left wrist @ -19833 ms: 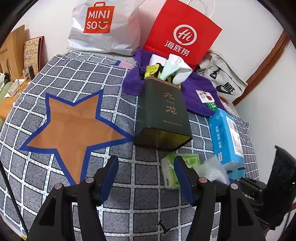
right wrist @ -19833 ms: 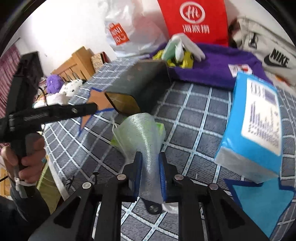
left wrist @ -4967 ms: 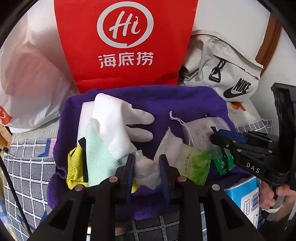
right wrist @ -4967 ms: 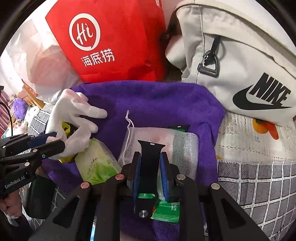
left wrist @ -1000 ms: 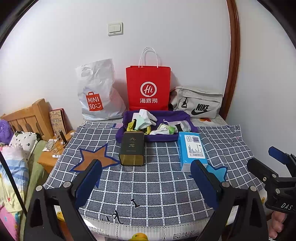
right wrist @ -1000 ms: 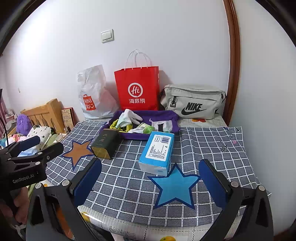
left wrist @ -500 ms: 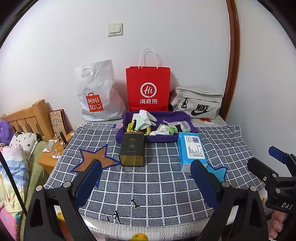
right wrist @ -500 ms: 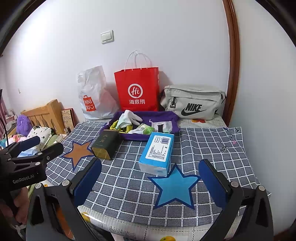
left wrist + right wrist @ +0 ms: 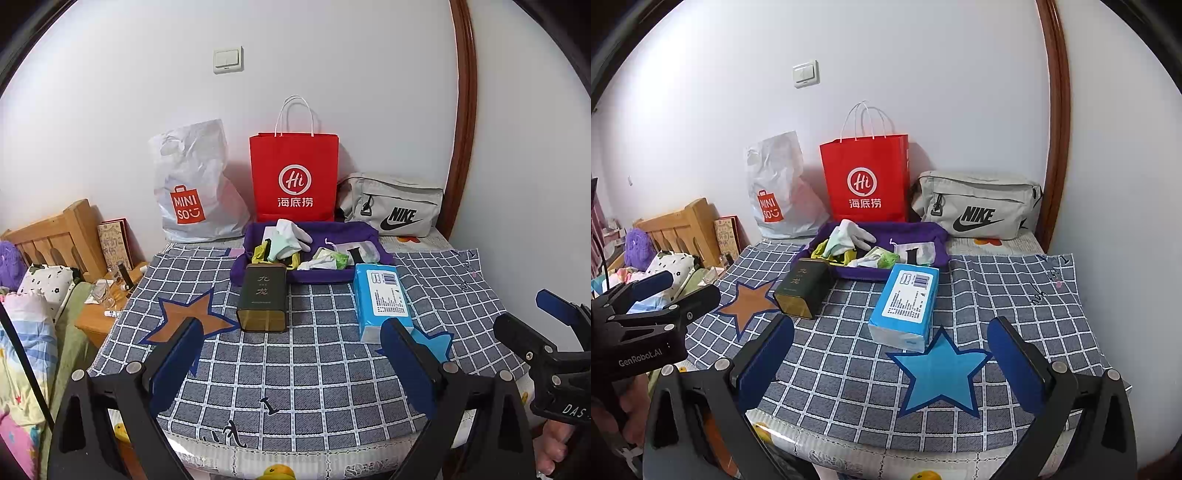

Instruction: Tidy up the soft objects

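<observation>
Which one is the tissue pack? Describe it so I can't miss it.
Find the purple tray below the red bag. The tissue pack lies just in front, beside the blue star: bright blue with a white label, unlike the dark green tin.

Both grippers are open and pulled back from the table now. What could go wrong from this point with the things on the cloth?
1. The white glove sits on top of the pile in the purple tray and sticks up over its rim; a nudge might tip it out.
2. The dark green tin lies right against the tray's front, so a low reach by the left gripper could knock it.
3. The blue tissue pack lies outside the tray, perhaps overlooked.
</observation>
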A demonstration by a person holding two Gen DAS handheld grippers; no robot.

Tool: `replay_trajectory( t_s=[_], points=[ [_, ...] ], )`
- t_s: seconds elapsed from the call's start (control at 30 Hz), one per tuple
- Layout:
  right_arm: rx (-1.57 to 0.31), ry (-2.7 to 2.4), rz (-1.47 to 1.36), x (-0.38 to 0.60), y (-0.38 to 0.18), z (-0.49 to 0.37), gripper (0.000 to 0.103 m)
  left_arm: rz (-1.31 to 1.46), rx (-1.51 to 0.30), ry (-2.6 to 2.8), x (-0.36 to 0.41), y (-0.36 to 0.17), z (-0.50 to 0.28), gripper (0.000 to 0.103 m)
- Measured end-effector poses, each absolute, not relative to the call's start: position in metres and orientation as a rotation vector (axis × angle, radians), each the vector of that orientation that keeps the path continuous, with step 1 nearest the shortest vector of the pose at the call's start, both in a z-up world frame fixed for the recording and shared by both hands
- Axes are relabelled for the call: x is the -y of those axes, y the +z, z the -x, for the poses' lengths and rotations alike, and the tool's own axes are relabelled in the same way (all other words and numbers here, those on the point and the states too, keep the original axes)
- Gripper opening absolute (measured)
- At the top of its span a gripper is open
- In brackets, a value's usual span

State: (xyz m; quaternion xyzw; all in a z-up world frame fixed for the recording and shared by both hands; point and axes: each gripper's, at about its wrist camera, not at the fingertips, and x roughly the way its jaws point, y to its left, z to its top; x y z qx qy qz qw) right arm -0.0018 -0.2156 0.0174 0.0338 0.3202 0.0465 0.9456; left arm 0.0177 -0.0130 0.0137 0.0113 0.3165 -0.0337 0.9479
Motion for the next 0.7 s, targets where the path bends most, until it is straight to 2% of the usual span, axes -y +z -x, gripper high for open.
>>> replay_trajectory(
  t_s=[0.7],
  points=[
    [-0.643,0.099,-0.066,0.2131,0.0177,0.002,0.103,-0.023,-0.643,-0.067,0.0132,0.0139,-0.0173,0.097]
  ],
)
